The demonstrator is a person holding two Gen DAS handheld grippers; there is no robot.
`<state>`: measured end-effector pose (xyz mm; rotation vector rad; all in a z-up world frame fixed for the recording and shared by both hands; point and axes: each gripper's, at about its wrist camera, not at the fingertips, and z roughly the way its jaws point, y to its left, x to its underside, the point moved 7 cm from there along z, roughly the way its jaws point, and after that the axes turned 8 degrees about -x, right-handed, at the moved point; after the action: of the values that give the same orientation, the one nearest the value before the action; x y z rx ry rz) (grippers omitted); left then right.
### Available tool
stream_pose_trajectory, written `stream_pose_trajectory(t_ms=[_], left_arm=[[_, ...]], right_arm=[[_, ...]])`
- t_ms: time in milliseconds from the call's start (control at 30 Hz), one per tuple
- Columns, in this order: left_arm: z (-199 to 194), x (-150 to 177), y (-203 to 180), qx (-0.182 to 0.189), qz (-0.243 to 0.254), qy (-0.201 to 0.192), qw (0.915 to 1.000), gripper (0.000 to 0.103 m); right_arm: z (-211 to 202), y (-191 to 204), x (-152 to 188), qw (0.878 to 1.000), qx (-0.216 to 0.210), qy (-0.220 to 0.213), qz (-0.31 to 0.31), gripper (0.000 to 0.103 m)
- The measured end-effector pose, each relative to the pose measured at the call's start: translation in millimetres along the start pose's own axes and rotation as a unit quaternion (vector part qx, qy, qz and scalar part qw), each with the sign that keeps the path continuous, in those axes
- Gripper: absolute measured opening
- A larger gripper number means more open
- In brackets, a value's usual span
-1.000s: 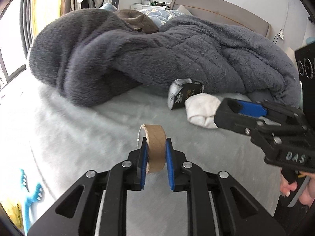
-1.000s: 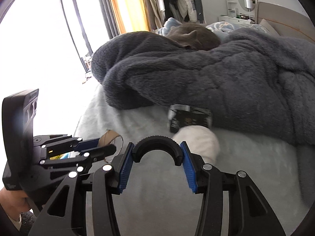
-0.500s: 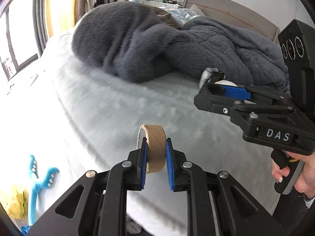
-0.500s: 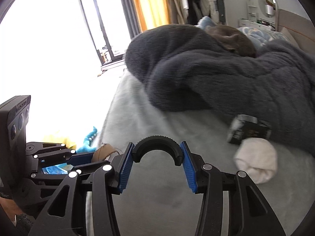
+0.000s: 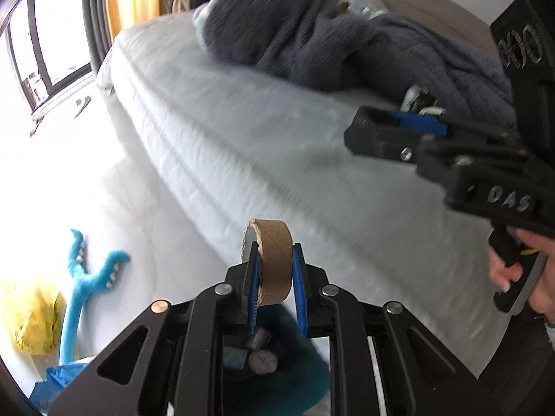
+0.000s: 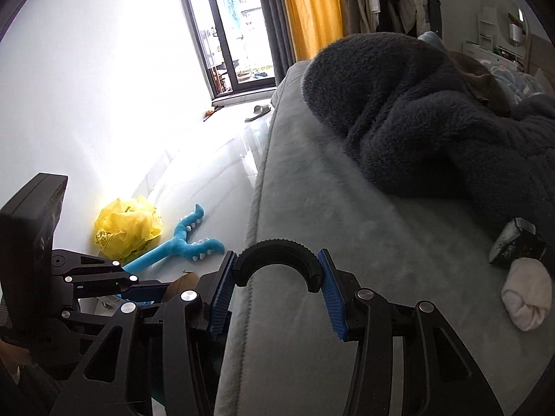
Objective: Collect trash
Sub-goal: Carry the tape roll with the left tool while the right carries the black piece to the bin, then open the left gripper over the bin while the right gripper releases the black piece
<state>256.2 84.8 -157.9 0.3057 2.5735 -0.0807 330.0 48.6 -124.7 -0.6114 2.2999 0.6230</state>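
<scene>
My left gripper (image 5: 275,272) is shut on a brown cardboard ring (image 5: 274,242), held upright between the blue pads. It hangs past the bed's edge, above a teal bin (image 5: 295,374) with crumpled bits inside. My right gripper (image 6: 277,279) is shut on a black ribbed half-ring (image 6: 277,251) over the grey bed sheet (image 6: 347,208). In the left wrist view the right gripper (image 5: 399,128) shows from the side, with a hand on its handle. A black packet (image 6: 517,246) and a white wad (image 6: 527,294) lie on the bed at the right.
A dark fluffy blanket (image 6: 433,114) covers the far part of the bed. On the pale floor left of the bed lie a yellow plastic bag (image 6: 128,225), a blue plush toy (image 6: 180,242) and a slipper (image 6: 258,111). A window stands beyond.
Both grippers have swung left, from over the bed to its edge. The packet and white wad slid to the right of view. The floor and the teal bin came into sight.
</scene>
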Motion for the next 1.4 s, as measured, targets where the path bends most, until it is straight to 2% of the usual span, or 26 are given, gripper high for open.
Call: stream_pose_trajectory(t_ms=[267,467,767,833,967,1100,1167,1267,1400], left_arm=[[21.6,52.1,26.8,-0.003,-0.007,0.075,0.9971,0.019],[41.0,95.7,47.6,-0.001,-0.018,0.136,0.9906,0.019],[59.6,141.5,65.7,0.0,-0.03,0.197,0.98,0.02],[59.3,145.4,67.1,0.0,-0.031,0.202,0.9788,0.026],[52.9,147.5,75.4,-0.002,-0.038,0.195,0.98,0.049],[39.0,138.1,86.2,-0.019,-0.038,0.162,0.9858,0.068],[32.1,132.7,92.6,-0.023,-0.042,0.144,0.9885,0.07],[20.1,122.4,102.9,-0.033,-0.051,0.111,0.9919,0.08],[4.1,109.4,112.2,-0.048,-0.052,0.059,0.9957,0.088]], right_arm=[[23.1,42.8,11.7,0.999,-0.025,0.023,-0.027,0.048],[47.8,71.2,31.3,0.996,-0.045,0.063,-0.036,0.048],[74.8,85.6,46.6,0.992,-0.069,0.101,-0.02,0.048],[81.0,87.4,50.6,0.991,-0.07,0.11,-0.017,0.048],[90.9,93.2,57.1,0.989,-0.074,0.125,-0.017,0.048],[98.8,99.7,63.8,0.987,-0.08,0.137,-0.014,0.048],[102.4,103.2,68.0,0.986,-0.082,0.144,-0.016,0.048],[112.6,107.5,75.3,0.983,-0.089,0.159,-0.011,0.048],[125.5,111.0,87.9,0.979,-0.092,0.18,-0.002,0.048]])
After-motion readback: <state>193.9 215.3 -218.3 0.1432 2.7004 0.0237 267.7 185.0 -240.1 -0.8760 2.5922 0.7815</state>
